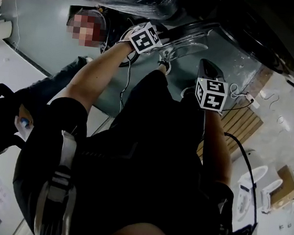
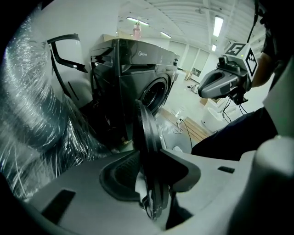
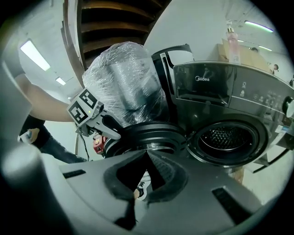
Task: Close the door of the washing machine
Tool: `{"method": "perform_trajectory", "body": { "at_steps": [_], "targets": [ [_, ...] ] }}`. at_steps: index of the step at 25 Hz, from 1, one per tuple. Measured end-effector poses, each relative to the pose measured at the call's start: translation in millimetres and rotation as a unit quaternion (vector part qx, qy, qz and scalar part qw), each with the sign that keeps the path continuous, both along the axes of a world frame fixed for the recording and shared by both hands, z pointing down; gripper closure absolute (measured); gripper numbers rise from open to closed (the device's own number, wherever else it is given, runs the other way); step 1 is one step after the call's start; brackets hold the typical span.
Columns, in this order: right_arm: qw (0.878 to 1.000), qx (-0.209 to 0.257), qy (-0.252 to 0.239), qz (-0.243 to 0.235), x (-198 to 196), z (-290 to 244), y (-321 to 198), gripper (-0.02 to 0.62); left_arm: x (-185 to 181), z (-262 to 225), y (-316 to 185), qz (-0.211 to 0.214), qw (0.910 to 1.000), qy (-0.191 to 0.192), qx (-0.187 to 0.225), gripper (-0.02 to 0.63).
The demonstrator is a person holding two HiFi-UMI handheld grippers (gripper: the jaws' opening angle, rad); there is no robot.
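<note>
A dark front-loading washing machine point(image 3: 220, 92) stands with its round drum opening point(image 3: 226, 137) uncovered. Its door point(image 3: 147, 135) is swung out to the left of the opening. In the left gripper view the door's black rim point(image 2: 148, 133) runs edge-on between the jaws, and my left gripper point(image 2: 151, 170) is shut on that rim. The head view shows this gripper point(image 1: 159, 36) at the door's clear glass point(image 1: 195, 38). My right gripper point(image 3: 147, 165) is shut with nothing in it, a little short of the door; in the head view the right gripper point(image 1: 208, 68) sits lower and to the right.
A large plastic-wrapped bundle point(image 3: 121, 78) rests beside and above the machine. Another person point(image 1: 56, 78) is low on the floor at the left. A slatted wooden board point(image 1: 241, 125) and white appliances point(image 1: 251, 179) lie to the right, with a cable point(image 2: 183, 126) on the floor.
</note>
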State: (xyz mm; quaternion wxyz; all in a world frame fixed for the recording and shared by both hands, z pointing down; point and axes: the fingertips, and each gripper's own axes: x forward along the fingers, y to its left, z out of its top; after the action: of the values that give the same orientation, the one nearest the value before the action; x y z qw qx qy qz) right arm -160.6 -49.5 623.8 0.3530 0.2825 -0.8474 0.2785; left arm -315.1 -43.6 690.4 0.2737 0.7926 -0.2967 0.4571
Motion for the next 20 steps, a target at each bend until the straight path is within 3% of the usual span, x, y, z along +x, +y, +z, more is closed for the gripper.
{"method": "perform_trajectory", "body": {
  "at_steps": [7,20],
  "targets": [
    [1.0,-0.002,0.003,0.002,42,7,10,0.591,43,0,21,-0.015,0.9998,0.011,0.0,0.472],
    [0.997,-0.008,0.007,0.073,137,12,23,0.591,124,1,37,-0.054,0.9979,0.017,-0.033,0.436]
  ]
}}
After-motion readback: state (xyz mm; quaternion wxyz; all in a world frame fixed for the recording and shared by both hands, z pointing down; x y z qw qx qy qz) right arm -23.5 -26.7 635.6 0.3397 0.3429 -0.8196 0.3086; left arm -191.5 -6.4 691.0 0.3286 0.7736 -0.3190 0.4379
